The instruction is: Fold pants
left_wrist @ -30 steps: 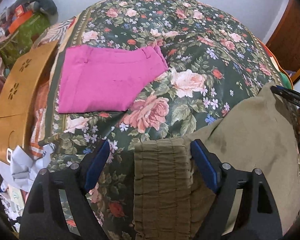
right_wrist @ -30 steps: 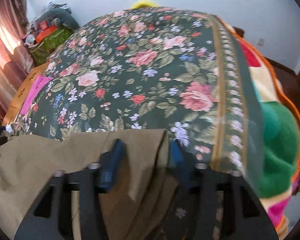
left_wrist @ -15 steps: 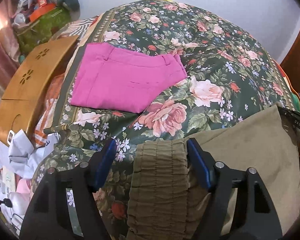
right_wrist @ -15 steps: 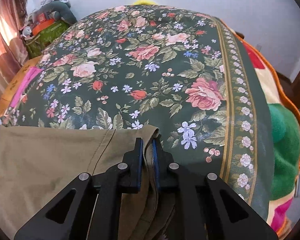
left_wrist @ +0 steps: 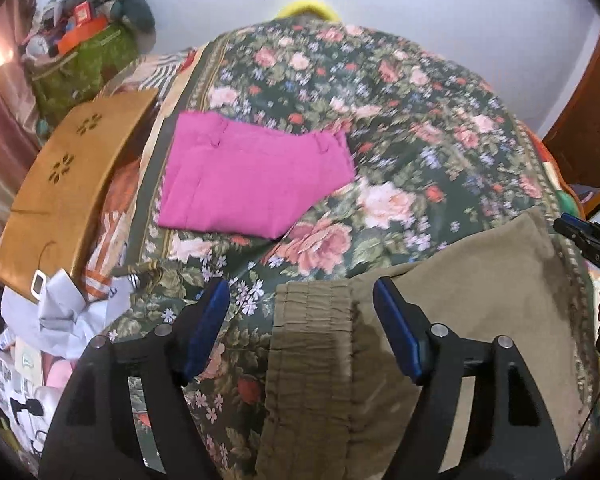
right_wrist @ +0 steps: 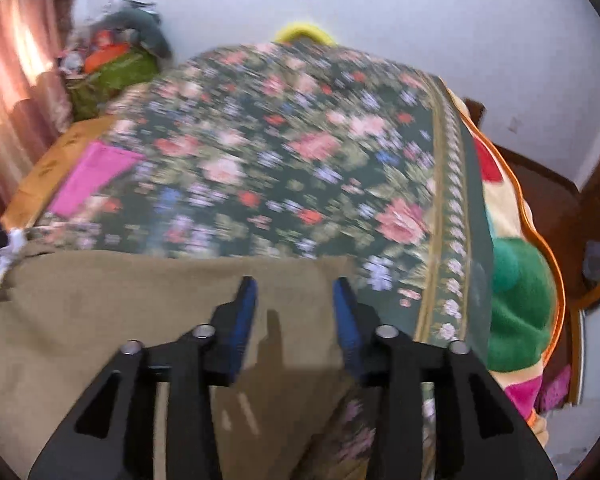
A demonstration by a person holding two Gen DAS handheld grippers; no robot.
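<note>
Olive-khaki pants (left_wrist: 480, 292) lie flat on the near part of a floral bedspread (left_wrist: 400, 128). Their gathered elastic waistband (left_wrist: 312, 344) lies between the open jaws of my left gripper (left_wrist: 300, 308), which holds nothing. My right gripper (right_wrist: 294, 300) is open over the pants' other end (right_wrist: 120, 312), just above the cloth; its tip also shows in the left wrist view (left_wrist: 580, 236). Folded pink pants (left_wrist: 252, 184) lie farther back on the left.
A wooden board (left_wrist: 68, 184) and crumpled papers (left_wrist: 60, 304) sit off the bed's left edge. A green bag with clutter (left_wrist: 80, 64) stands at the back left. A green and striped blanket (right_wrist: 520, 288) hangs at the bed's right edge.
My right gripper, shut on the pants' edge half a second ago, has opened and let go. Both grippers have pulled back and tilted up; the pants now lie flat.
</note>
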